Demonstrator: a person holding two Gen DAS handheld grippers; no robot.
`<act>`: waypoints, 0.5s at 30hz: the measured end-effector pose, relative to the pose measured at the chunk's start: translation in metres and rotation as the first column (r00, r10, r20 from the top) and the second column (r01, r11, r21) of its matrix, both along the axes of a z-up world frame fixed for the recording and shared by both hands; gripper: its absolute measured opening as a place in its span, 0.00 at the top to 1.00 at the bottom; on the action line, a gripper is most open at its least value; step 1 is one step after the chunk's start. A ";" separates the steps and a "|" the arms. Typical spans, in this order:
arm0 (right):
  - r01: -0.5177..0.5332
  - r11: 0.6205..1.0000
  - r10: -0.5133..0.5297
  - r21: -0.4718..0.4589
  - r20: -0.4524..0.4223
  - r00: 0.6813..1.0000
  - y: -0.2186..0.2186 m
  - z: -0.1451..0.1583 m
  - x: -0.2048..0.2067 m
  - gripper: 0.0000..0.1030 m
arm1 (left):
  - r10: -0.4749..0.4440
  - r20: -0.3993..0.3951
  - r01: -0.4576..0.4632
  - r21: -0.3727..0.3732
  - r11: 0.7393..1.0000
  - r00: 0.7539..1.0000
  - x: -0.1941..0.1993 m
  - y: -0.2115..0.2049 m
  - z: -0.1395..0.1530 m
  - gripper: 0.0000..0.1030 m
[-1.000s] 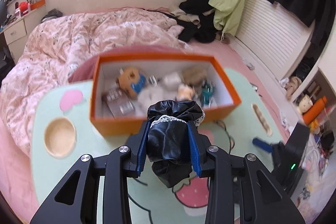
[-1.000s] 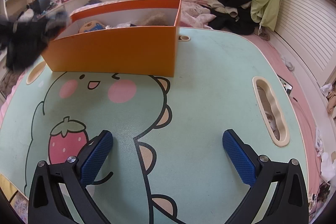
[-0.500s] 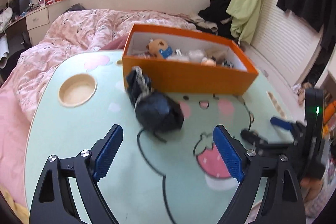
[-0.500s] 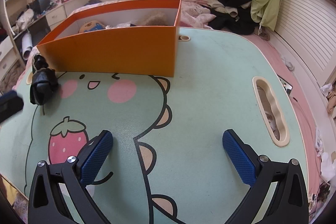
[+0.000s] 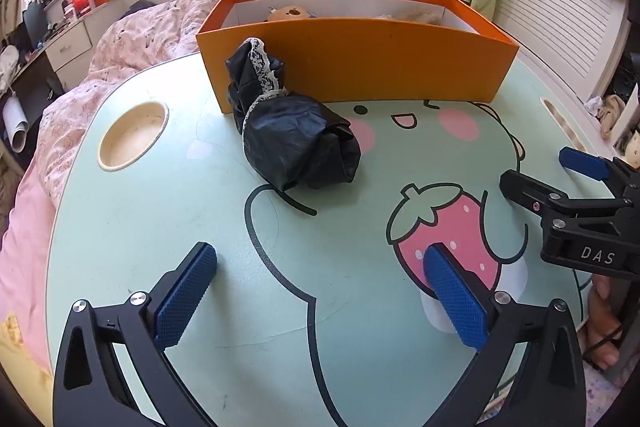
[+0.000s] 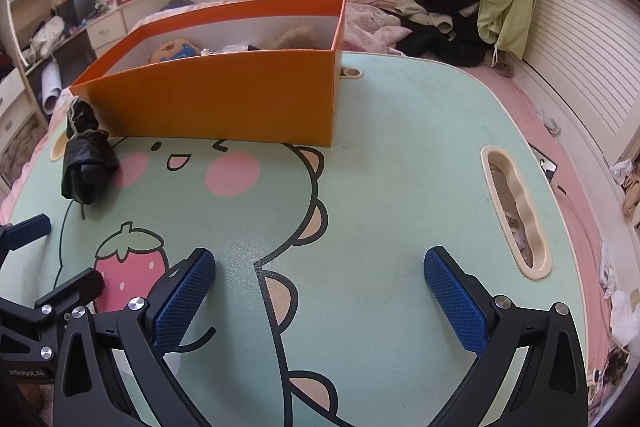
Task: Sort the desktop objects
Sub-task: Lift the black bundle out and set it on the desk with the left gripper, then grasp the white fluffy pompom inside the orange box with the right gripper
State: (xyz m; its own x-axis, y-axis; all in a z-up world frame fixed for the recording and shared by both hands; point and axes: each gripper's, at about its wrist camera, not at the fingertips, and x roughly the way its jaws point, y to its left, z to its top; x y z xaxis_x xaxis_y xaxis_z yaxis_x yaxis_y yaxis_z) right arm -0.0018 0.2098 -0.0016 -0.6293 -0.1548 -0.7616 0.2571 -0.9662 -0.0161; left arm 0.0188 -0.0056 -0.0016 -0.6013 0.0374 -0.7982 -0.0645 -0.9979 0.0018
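A black lace-trimmed pouch point(image 5: 292, 131) lies on the green cartoon table point(image 5: 160, 227), its neck leaning on the front wall of the orange box point(image 5: 360, 63). The pouch also shows at the left in the right wrist view point(image 6: 86, 159). The box point(image 6: 224, 107) holds a plush toy point(image 6: 174, 51) and other small items. My left gripper point(image 5: 320, 287) is open and empty, low over the table, short of the pouch. My right gripper point(image 6: 320, 291) is open and empty over the table's middle, and it also shows at the right edge of the left wrist view point(image 5: 560, 183).
A round cup recess point(image 5: 134, 135) sits at the table's left, a long slot point(image 6: 516, 207) at its right. A pink-quilted bed point(image 5: 140, 39) lies behind the table. Clothes point(image 6: 448, 23) are piled at the back right.
My left gripper let go of the black pouch, opened, and drew back toward the table's near edge. The pouch now lies against the box front. The right gripper has not moved.
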 end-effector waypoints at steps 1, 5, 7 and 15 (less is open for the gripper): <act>0.000 1.000 0.000 0.000 0.000 1.000 0.000 0.000 0.000 0.00 | 0.000 -0.001 0.000 0.001 1.000 1.000 0.000 -0.001 0.000 0.00; -0.001 1.000 0.001 0.000 0.001 1.000 0.000 0.000 -0.001 0.00 | 0.000 -0.006 0.000 0.002 1.000 1.000 0.001 -0.001 -0.002 0.00; -0.005 1.000 0.005 -0.003 0.001 1.000 0.000 0.000 -0.001 0.00 | 0.002 -0.009 -0.002 0.003 1.000 1.000 0.002 0.000 -0.004 0.00; -0.159 0.985 0.155 -0.069 -0.056 0.986 -0.027 0.039 0.008 0.06 | -0.002 -0.018 0.002 0.007 1.000 1.000 0.003 0.001 -0.004 0.00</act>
State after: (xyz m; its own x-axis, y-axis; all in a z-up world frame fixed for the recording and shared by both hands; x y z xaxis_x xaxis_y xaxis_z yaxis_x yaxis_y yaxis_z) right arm 0.0064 0.1827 0.0372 -0.6301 -0.3086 -0.7125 0.4063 -0.9130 0.0361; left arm 0.0215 -0.0043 -0.0059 -0.6158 0.0446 -0.7866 -0.0666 -0.9978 -0.0045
